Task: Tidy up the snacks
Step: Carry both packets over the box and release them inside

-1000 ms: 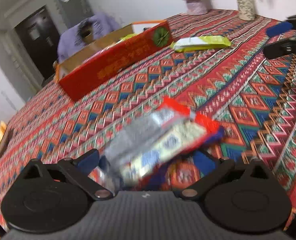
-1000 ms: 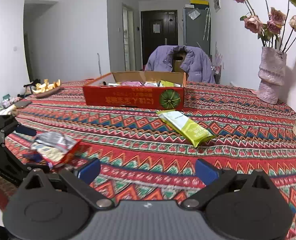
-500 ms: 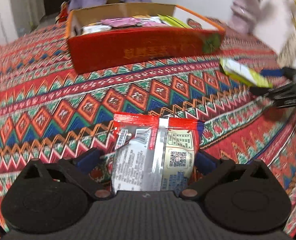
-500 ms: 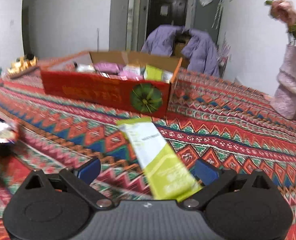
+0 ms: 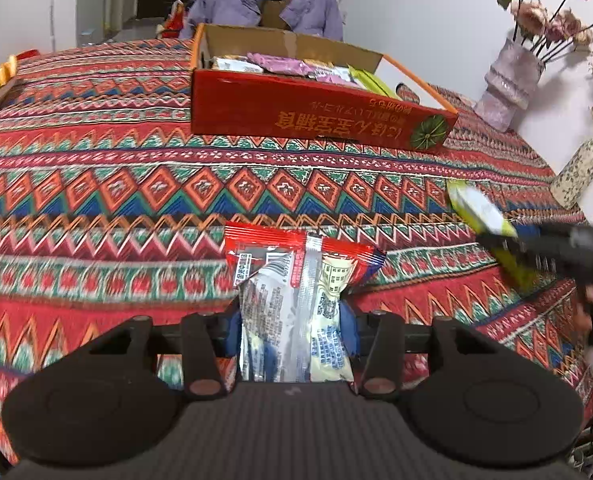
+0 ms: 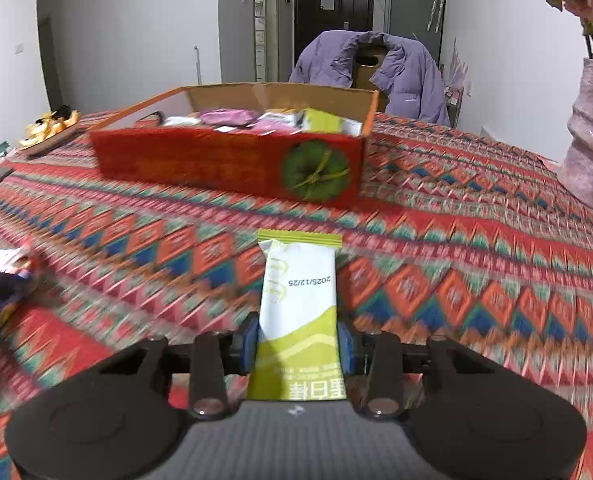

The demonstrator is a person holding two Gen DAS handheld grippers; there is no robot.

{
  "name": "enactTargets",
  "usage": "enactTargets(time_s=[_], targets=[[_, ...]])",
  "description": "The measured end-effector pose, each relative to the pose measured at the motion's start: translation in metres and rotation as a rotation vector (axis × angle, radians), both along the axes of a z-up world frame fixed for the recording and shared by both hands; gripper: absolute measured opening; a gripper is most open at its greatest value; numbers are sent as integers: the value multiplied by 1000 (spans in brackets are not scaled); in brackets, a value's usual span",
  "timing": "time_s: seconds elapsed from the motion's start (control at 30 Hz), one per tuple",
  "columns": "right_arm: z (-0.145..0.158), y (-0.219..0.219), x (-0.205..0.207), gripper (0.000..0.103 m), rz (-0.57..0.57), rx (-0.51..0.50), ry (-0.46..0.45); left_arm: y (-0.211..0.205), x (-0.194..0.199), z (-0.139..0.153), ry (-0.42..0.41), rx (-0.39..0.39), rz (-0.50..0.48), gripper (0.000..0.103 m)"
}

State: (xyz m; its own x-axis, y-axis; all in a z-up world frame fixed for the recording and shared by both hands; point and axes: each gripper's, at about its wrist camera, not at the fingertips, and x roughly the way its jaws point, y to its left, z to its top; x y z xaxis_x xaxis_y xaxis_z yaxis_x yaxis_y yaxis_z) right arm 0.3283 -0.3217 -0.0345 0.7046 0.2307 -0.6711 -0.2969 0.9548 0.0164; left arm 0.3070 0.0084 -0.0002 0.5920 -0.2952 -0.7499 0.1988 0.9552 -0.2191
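My left gripper (image 5: 292, 332) is closing, and its blue pads press both sides of a red and silver snack packet (image 5: 296, 280) that sticks out forward over the patterned tablecloth (image 5: 96, 200). My right gripper (image 6: 298, 346) is closing too, its pads squeezing a white and lime-green snack bar (image 6: 298, 300). A red cardboard box (image 6: 224, 164) with an open top lies ahead of both, holding several snack packets. In the left wrist view the box (image 5: 316, 116) is far centre, and the right gripper with the green bar (image 5: 484, 216) shows blurred at the right edge.
A pale pink vase of dried roses (image 5: 508, 84) and a speckled vase (image 5: 576, 172) stand at the table's right. A purple jacket hangs on a chair (image 6: 368, 68) behind the box. A board with yellow items (image 6: 48, 132) lies at the far left.
Both grippers stood wide open with a packet between the fingers; now the fingers have come in against the packets. The left view rolled upright, and the right gripper came down onto the green bar.
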Motion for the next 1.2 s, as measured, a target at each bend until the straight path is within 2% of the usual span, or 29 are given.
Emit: enactTargets(time_s=[0.07,0.17,0.3,0.5,0.7,0.87,0.97,1.1,1.2], targets=[[1,9,-27,36,1,-6,-6,3,-17,4,-19,-14,26,46],[7,19,-68,36,11,46,-9,7,-43,13,-56,-42,67,46],[16,35,-107,36,36,76,-36,5,-74,23,-98,-72,75,46],[32,44,-132,36,63,65,-92,-3,-98,30,-134,-67,57,46],[33,38,-132,36,52,92,-94,0,-98,34,-144,-79,65,46],[40,29,-110,36,75,181,-74,2,-65,49,-151,-94,41,46],[56,30,-82,36,89,157,-115,-6,-30,69,-214,-33,27,46],[77,27,-21,36,80,159,-154,-18,32,93,-254,-39,-27,46],[93,17,39,36,66,281,-134,-32,88,108,-269,-37,-51,46]])
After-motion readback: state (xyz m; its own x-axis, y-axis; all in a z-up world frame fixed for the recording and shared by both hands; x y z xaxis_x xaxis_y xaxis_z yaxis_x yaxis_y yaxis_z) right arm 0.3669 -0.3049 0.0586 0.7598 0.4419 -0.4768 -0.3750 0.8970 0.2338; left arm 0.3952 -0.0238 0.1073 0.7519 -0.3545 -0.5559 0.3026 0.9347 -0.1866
